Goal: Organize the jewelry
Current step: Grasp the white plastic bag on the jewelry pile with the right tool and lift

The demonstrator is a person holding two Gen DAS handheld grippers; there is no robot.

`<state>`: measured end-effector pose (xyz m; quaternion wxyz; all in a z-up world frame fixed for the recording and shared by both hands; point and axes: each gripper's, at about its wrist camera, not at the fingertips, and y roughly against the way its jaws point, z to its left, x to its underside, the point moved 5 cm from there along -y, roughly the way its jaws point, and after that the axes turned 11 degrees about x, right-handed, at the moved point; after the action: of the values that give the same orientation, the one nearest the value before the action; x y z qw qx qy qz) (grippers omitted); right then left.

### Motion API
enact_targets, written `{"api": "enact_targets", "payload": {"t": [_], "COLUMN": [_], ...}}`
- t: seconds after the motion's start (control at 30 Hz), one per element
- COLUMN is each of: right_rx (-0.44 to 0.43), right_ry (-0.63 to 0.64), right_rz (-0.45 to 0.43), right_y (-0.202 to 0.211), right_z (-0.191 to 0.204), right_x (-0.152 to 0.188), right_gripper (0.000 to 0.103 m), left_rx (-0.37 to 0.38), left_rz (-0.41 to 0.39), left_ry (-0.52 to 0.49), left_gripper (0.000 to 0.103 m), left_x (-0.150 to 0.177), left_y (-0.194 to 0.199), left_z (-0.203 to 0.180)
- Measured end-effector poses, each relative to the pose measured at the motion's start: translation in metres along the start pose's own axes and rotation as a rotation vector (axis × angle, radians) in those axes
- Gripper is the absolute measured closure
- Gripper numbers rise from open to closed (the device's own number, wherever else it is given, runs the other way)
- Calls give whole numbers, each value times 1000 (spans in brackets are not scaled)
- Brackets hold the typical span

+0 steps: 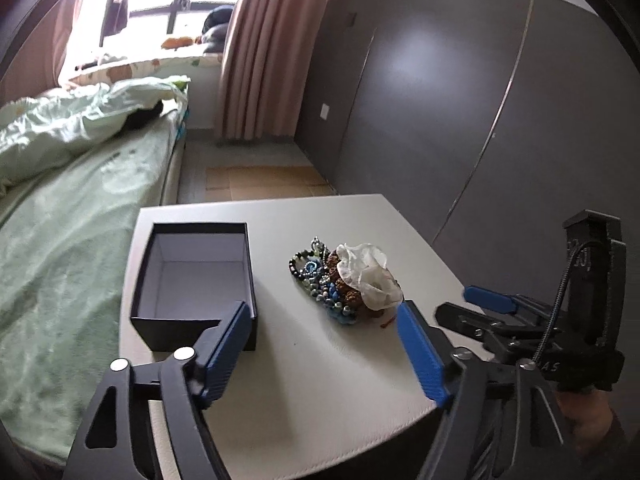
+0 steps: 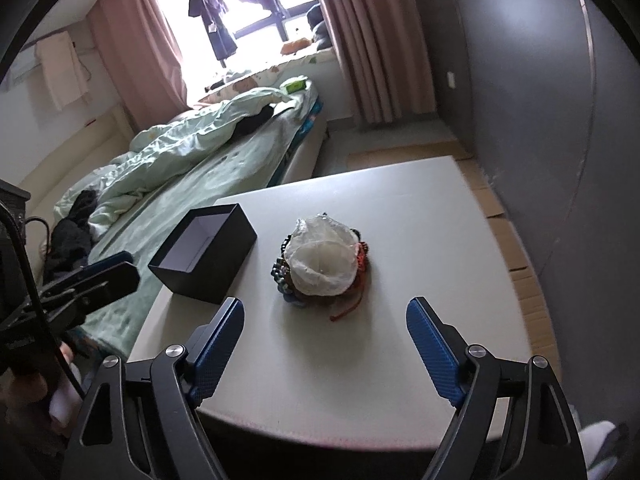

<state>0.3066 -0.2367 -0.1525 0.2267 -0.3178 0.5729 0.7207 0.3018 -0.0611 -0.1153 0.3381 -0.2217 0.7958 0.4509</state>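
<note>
A pile of beaded jewelry (image 1: pixel 322 286) lies on the white table (image 1: pixel 320 380), partly covered by a crumpled clear plastic bag (image 1: pixel 370 276). An open, empty black box (image 1: pixel 196 280) stands left of it. My left gripper (image 1: pixel 322 324) is open and empty, hovering in front of the box and the pile. In the right wrist view the bag (image 2: pixel 322 264) hides most of the jewelry (image 2: pixel 282 276), with a red cord (image 2: pixel 344 312) trailing out; the box (image 2: pixel 204 252) sits to the left. My right gripper (image 2: pixel 324 318) is open and empty, just short of the pile.
A bed with green bedding (image 1: pixel 60 220) runs along the table's left side. A grey wardrobe (image 1: pixel 460 100) stands to the right. Cardboard sheets (image 1: pixel 260 178) lie on the floor beyond the table. The right gripper (image 1: pixel 492 300) shows at the left view's right edge.
</note>
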Motion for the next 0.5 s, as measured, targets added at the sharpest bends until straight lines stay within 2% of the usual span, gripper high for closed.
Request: {"api": "enact_targets", "payload": {"t": [0.17,0.4,0.47,0.5], "right_rx": [-70,-84,-81,-83], "right_ry": [14,18,9,7], "right_rz": [46,99,119,126], "right_y": [-34,-76,-86,-89], "right_z": [11,18,18,17], "right_x": [-8,-15,-13,-12], "right_gripper": [23,30,42,57], "left_rx": [-6,-10,-12,-10], "left_rz": [27,48,57,60], "left_ry": [22,48,45,42], "left_gripper": [43,45,45,45], "left_x": [-5,-14,-14,-15], "left_y": [-14,-30,-34,-36], "left_z": [9,23,23,23]}}
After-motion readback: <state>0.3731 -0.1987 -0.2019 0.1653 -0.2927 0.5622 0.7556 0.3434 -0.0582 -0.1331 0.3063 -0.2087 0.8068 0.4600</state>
